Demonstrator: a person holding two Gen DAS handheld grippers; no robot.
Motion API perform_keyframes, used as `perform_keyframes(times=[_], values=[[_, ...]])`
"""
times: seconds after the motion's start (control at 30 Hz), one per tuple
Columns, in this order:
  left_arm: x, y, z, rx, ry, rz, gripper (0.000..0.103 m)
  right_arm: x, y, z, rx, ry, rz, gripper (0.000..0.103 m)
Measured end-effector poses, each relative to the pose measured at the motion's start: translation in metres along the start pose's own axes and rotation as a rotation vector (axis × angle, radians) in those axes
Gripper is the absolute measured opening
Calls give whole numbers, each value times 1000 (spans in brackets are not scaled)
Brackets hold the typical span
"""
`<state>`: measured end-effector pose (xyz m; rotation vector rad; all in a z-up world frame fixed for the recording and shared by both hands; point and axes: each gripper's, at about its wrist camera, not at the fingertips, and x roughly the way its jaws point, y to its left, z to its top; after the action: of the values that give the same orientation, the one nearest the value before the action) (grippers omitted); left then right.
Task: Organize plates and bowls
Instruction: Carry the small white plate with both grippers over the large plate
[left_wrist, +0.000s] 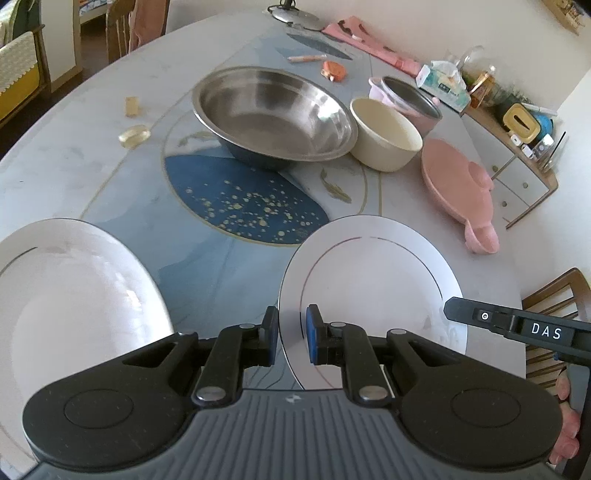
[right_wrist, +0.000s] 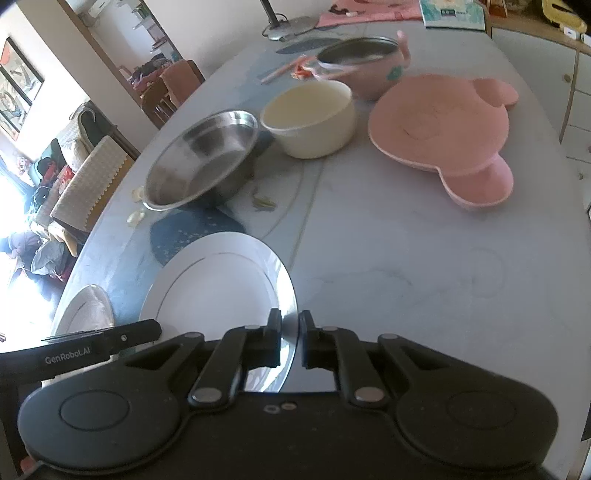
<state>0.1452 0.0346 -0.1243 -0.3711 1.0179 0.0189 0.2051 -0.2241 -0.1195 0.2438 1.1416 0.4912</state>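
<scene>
Clutter is spread over the far side of the table (left_wrist: 74, 177): ahead of the left gripper (left_wrist: 291, 334) a steel bowl (left_wrist: 273, 114) is seen, with a cream bowl (left_wrist: 386, 134) touching its right rim and a pink pot (left_wrist: 413, 101) just behind that. Farther right, a pink mouse-shaped plate (left_wrist: 458, 184) is laid flat, well apart from both claws. Beyond the bowls a tissue box (left_wrist: 443, 83), an orange wrapper (left_wrist: 334, 70) and a pen-like stick (left_wrist: 306, 57) are scattered, and small yellowish pieces (left_wrist: 135, 136) are left to the left of the steel bowl. Nothing is placed between the claws and the nearer plate. A white plate with a thin gold ring (left_wrist: 373, 295) is found directly in front of the left gripper, whose jaws are set narrowly apart astride the plate's left rim, one pad on each side; whether the pads are touching the rim cannot be told. The same plate (right_wrist: 218, 291) is straddled at its right rim by the right gripper (right_wrist: 291, 341), its jaws likewise narrowly parted, and contact cannot be judged there either. A second white plate (left_wrist: 74, 314) is seen just left of the left gripper, apart from the first.
</scene>
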Motion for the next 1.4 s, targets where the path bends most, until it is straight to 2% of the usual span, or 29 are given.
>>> perform_keyframes(times=[0.2, 0.7, 0.97, 1.4], values=[[-23, 24, 0, -6, -14, 8, 14, -1, 31, -6, -2, 3, 4, 10], [-62, 114, 1, -43, -12, 30, 14, 27, 118, -24, -20, 48, 55, 10], [-61, 157, -4, -55, 26, 26, 14, 45, 149, -39, 0, 91, 48, 9], [-53, 202, -11, -57, 68, 6, 14, 65, 183, -56, 5, 133, 20, 9]])
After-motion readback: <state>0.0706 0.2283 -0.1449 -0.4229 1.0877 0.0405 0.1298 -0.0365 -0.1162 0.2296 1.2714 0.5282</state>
